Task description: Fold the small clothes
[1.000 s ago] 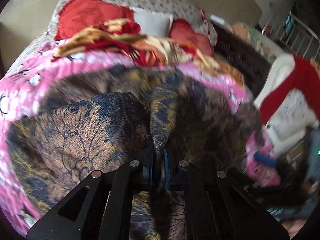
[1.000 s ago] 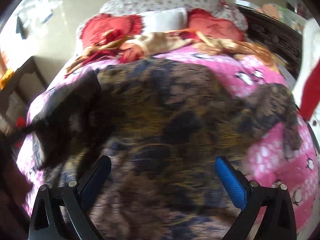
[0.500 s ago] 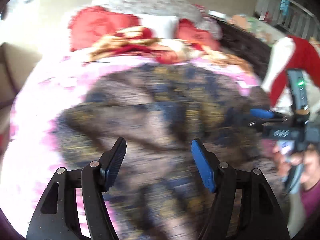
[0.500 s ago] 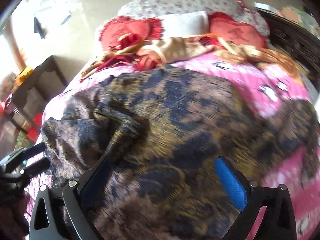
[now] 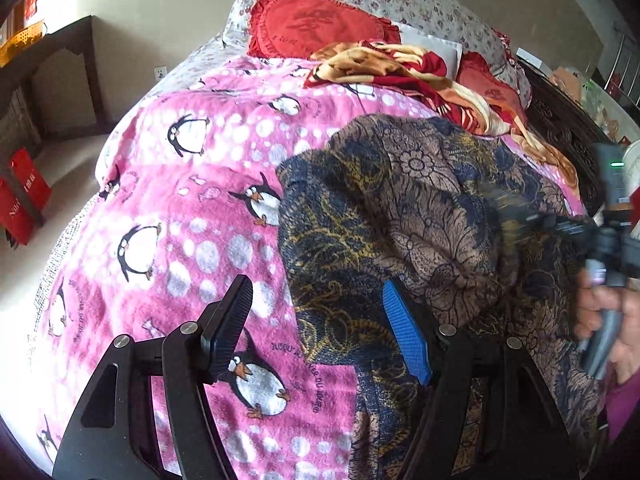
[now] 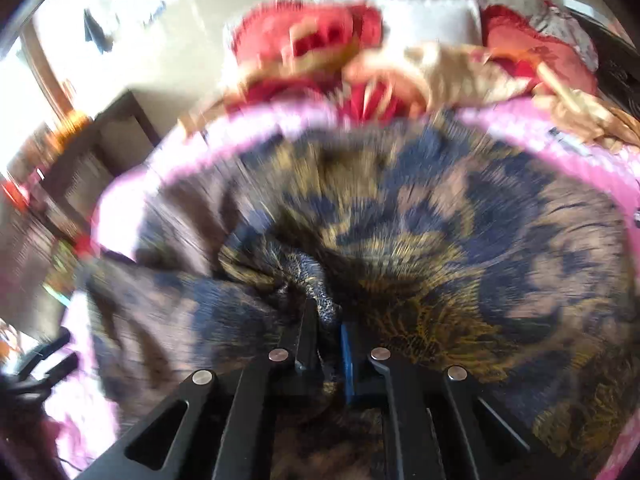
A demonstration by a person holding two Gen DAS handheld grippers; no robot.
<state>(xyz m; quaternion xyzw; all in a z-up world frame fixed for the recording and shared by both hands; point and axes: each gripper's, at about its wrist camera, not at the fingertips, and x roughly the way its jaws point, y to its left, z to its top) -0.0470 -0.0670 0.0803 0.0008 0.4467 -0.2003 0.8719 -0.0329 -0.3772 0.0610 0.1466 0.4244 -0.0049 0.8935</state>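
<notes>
A pink penguin-print blanket (image 5: 168, 216) covers the bed and fills most of the left wrist view, with white dots and black-and-white penguins across its fleece. On its right half lies the floral-patterned garment (image 5: 420, 216), a dark blue, brown and gold piece of clothing heaped in loose folds, its left edge running down the blanket toward the camera. At the head of the bed sits a flower-print pillow (image 5: 432, 12), with a red frilled cushion (image 5: 316, 26) leaning against it and a crumpled red and gold blanket (image 5: 400, 70) lying just in front of both. A dark wooden side table (image 5: 60, 64) stands by the wall to the left of the bed, and red bags (image 5: 24, 196) stand on the floor below it. The left gripper (image 5: 320, 328) hovers with its jaws spread wide and nothing between them; one finger hangs over the pink fleece and the blue-padded one over the garment's near edge. The right gripper (image 6: 328, 340) has its jaws drawn almost together, pinching a bunched ridge of the floral-patterned garment (image 6: 440, 240), whose cloth radiates in wrinkles from the pinch. That view is heavily blurred, so the bedding behind it shows only as red and cream smears. In the left wrist view the right gripper (image 5: 560, 226) appears at the far right edge, blurred, over the garment's right side.
</notes>
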